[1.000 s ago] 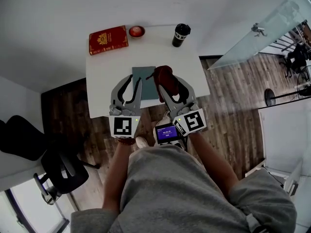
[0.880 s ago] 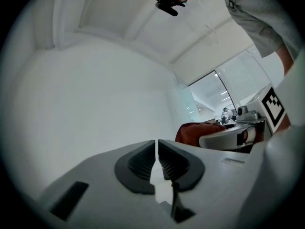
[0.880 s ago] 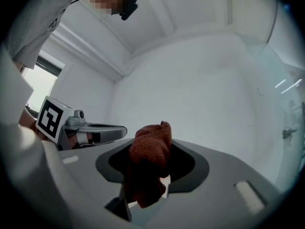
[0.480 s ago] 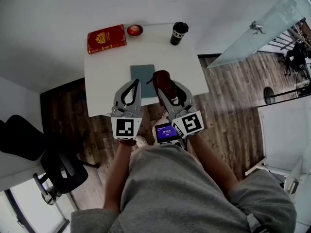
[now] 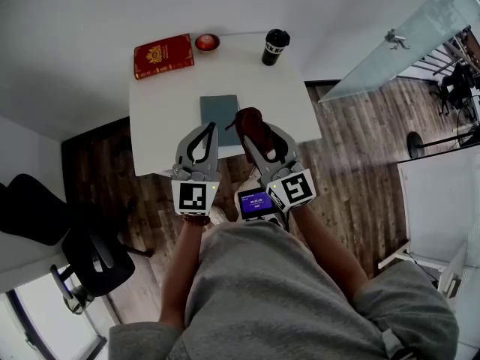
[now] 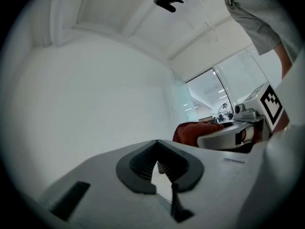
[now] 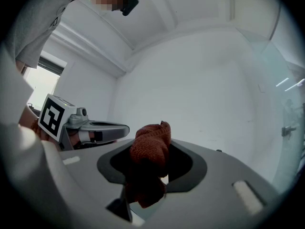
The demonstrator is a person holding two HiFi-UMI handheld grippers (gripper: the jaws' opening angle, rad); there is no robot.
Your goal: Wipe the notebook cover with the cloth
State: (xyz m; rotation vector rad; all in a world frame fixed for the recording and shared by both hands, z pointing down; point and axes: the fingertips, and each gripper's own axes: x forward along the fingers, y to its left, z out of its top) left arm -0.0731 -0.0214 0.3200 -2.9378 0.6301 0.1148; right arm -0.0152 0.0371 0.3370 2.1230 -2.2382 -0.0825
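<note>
Only the head view shows the notebook (image 5: pixel 220 114), flat on the table (image 5: pixel 157 126). The left gripper (image 5: pixel 204 130), jaws together and empty, is by the notebook's near edge. The right gripper (image 5: pixel 259 137), jaws just closed in, pinches the cloth (image 7: pixel 151 144) right of the notebook.

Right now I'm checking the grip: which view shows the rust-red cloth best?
The right gripper view: the rust-red knitted cloth sits centred, close and sharp. The head view shows it small, from above; the left gripper view catches only an edge.

On the table (image 5: pixel 157 118) the notebook (image 5: pixel 220 111) lies centre, with book (image 5: pixel 163 55), bowl (image 5: pixel 207 42) and cup (image 5: pixel 275 46) behind it.
</note>
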